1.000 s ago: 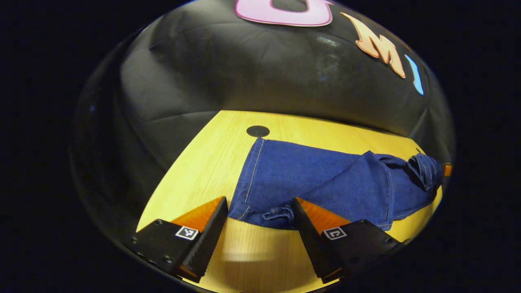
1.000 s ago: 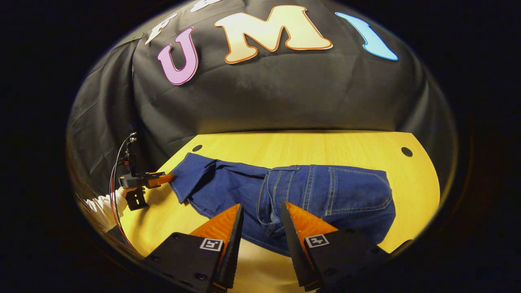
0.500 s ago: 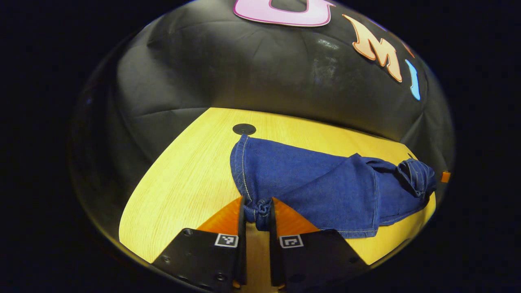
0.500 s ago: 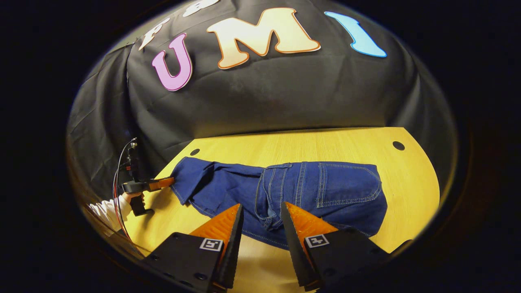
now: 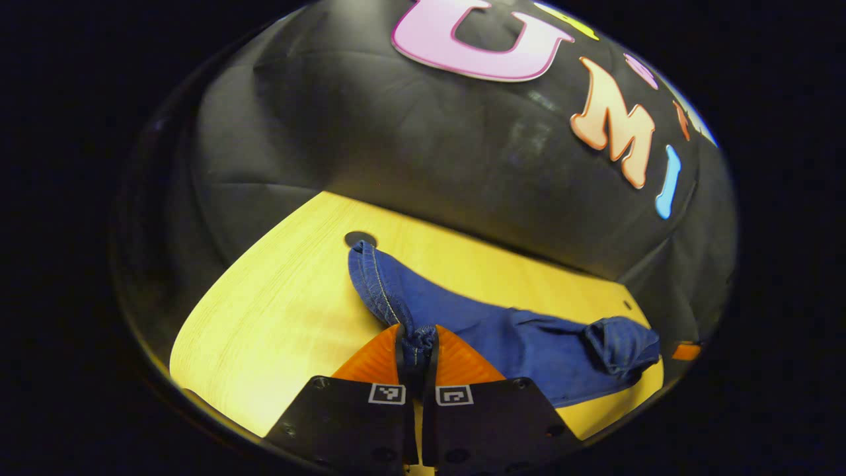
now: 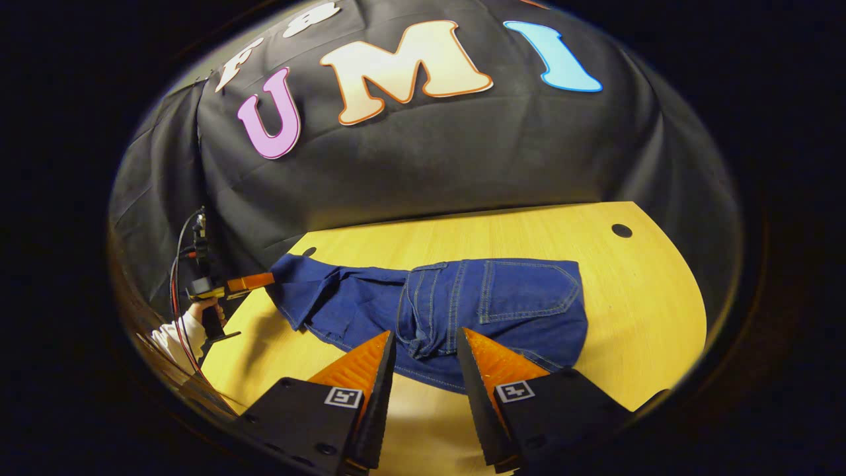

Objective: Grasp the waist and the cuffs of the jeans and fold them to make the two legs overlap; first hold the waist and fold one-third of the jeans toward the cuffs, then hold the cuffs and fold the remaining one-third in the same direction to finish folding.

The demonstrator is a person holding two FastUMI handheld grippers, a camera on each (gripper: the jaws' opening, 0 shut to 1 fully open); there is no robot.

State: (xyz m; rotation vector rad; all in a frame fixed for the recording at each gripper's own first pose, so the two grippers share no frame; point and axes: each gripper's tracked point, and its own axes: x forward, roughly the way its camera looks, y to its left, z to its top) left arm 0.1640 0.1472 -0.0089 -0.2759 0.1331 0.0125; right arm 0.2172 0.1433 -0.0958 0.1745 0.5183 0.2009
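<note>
Jeans (image 6: 462, 311): lying lengthwise across the surface (image 6: 648, 297), waist end near the right hand-held gripper, cuffs at the far left.

Left hand-held gripper (image 5: 416, 344): clamped on a bunched cuff hem (image 5: 377, 284), fabric pinched between both fingers.

Right hand-held gripper (image 6: 425, 350): jaws apart, straddling the waist edge, nothing gripped.

Risk: one end is held and the other is not; lifting the cuff now would likely drag or twist the legs. The small cuff pinch may hold one layer only, so the legs could separate. Closing on the waist may miss the lower layer.

jeans (image 6: 462, 304) on table (image 6: 634, 311), cuffs (image 6: 291, 277) leftward
</note>
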